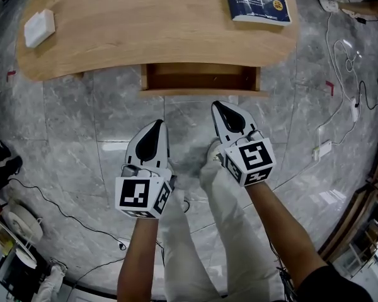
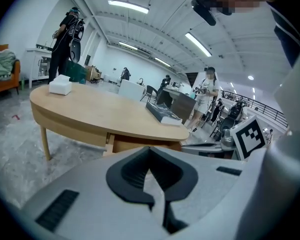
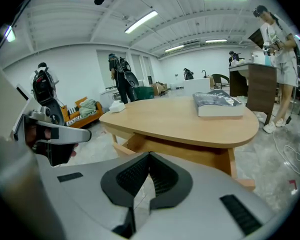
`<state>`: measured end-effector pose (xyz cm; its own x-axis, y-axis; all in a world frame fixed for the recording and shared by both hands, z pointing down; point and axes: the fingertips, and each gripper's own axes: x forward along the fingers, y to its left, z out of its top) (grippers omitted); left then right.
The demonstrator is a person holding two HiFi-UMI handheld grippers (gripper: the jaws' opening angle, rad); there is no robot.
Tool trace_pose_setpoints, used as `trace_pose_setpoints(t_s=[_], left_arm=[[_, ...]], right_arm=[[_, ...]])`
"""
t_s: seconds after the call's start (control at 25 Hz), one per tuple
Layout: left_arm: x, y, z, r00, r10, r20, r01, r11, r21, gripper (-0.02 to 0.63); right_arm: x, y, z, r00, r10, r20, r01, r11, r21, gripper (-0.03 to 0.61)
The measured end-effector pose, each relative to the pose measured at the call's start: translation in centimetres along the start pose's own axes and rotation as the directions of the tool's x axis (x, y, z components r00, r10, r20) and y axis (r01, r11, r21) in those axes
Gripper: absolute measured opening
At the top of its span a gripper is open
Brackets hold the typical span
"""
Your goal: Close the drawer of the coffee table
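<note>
Drawer [image 1: 201, 79] of the coffee table [image 1: 145, 24]: pulled out from the table's near edge, interior exposed. It lies ahead of both grippers, apart from their tips and nearer the right gripper's.

Left gripper [image 1: 159, 123]: jaws pressed together at the tips, nothing between them, held over the grey stone floor [image 1: 82, 137]. Its own view shows the drawer [image 2: 135, 145] just beyond the tips [image 2: 149, 149].

Right gripper [image 1: 218, 104]: jaws likewise closed tip to tip and empty [image 3: 150, 155], beside the left gripper and set further forward.

Book [image 1: 257, 0]: flat on the tabletop, ahead and to the right of the right gripper.

White box [image 1: 39, 27]: on the tabletop, ahead and well to the left of the left gripper.
</note>
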<state>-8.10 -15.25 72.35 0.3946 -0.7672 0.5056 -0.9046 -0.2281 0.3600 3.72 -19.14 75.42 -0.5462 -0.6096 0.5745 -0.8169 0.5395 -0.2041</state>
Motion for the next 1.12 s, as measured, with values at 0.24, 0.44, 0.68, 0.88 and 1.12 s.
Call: trace_pose_setpoints(t_s=[0.24,0.44,0.68,0.88,1.12], left_arm=[[0.5,0.7,-0.4,1.0,0.009,-0.003,-0.009,1.0,-0.005,-0.002],[0.4,1.5,-0.4,1.0,0.022,0.003,-0.022,1.0,-0.008,-0.002],[0.3,2.1,-1.1,1.0,0.026,-0.003,-0.027,1.0,-0.01,-0.002],[0.2,1.9,-1.5,1.0,0.018,-0.009,-0.018,1.0,-0.013,-0.002],[0.1,1.9,-2.1,1.0,0.012,-0.019,-0.013,1.0,-0.011,-0.002]], right_arm=[[1.6,-0.5,-0.7,1.0,-0.02,-0.014,0.02,1.0,-0.006,0.011],[2.5,-1.2,-1.8,0.999,-0.028,-0.042,0.026,0.999,-0.03,0.011],[3.3,-1.8,-3.5,0.997,-0.04,-0.073,0.037,0.999,-0.039,0.011],[3.8,-2.3,-4.7,0.993,-0.055,-0.104,0.052,0.998,-0.03,0.011],[4.3,-2.6,-5.7,0.991,-0.065,-0.119,0.063,0.998,-0.021,0.011]])
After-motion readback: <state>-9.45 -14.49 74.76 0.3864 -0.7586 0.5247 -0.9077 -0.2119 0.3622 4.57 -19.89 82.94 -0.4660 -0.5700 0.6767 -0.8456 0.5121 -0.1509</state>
